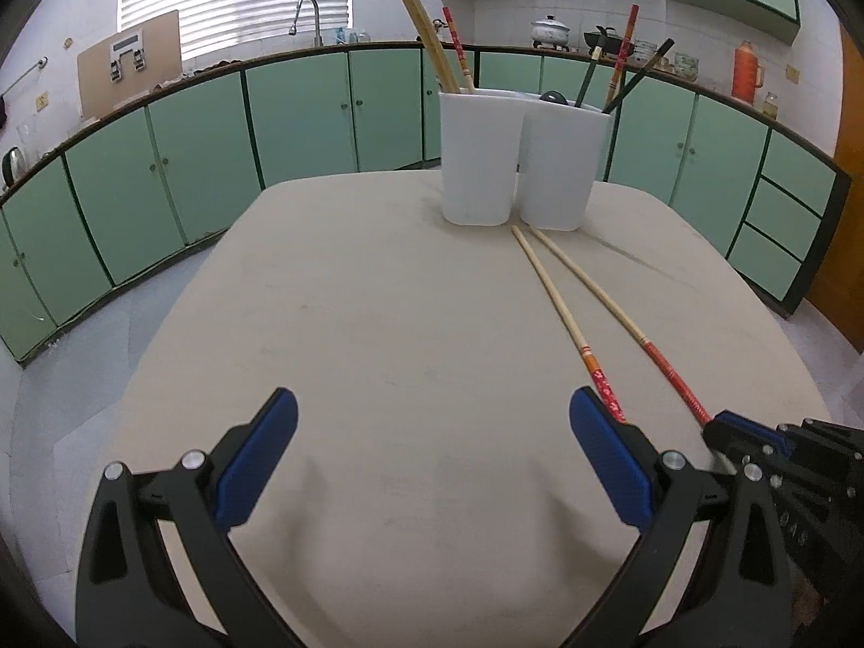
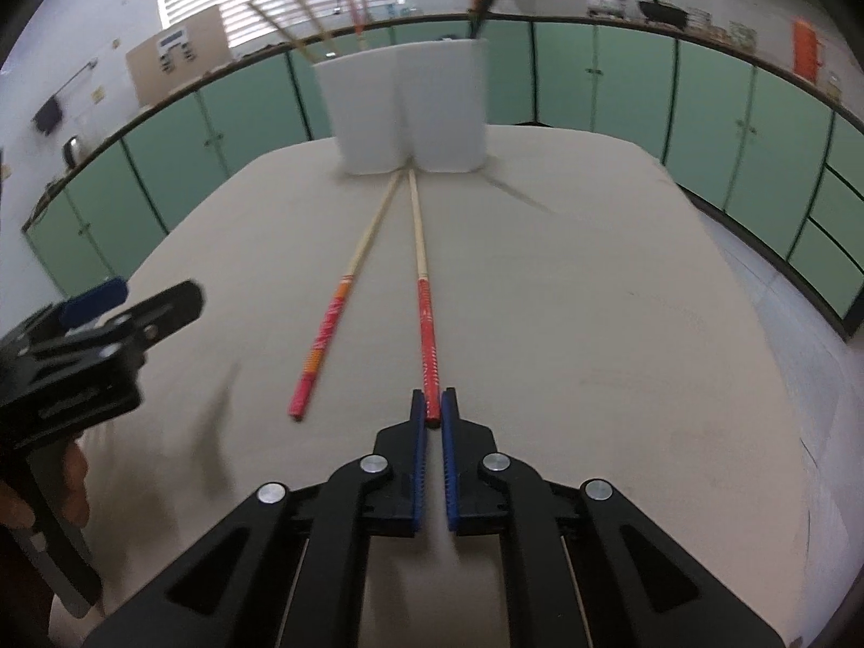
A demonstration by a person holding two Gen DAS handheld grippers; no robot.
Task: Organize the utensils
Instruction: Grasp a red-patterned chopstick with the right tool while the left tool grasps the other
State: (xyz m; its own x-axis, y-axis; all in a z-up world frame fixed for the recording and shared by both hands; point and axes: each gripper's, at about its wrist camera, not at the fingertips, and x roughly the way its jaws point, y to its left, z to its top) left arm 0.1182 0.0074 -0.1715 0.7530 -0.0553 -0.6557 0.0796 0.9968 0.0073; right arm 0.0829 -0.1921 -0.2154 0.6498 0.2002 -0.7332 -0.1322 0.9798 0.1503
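A wide beige table [image 1: 378,324] fills the scene, green kitchen cabinets [image 1: 302,108] curving along the far wall behind it. At the far edge of the table stand two white utensil holders [image 2: 405,102], touching side by side, both already bristling with chopsticks: pale wooden ones [image 1: 432,43] in the left holder, dark and red ones [image 1: 621,62] in the right.

Two long chopsticks lie loose on the table, pale tips nearly meeting just in front of the holders, red handles fanning out toward the near side. The left chopstick [image 2: 345,291], with its orange band, rests free on the table. The right chopstick [image 2: 424,291] — there it is, its red handle end pinched between the blue pads of the right gripper [image 2: 433,405], jaws closed tight around it!

Over on the left, the left gripper [image 1: 432,459] hovers low above bare table, its jaws spread wide, nothing between its blue pads [image 1: 259,464]. From the right wrist view a hand [image 2: 70,480] shows beneath it, holding its handle.
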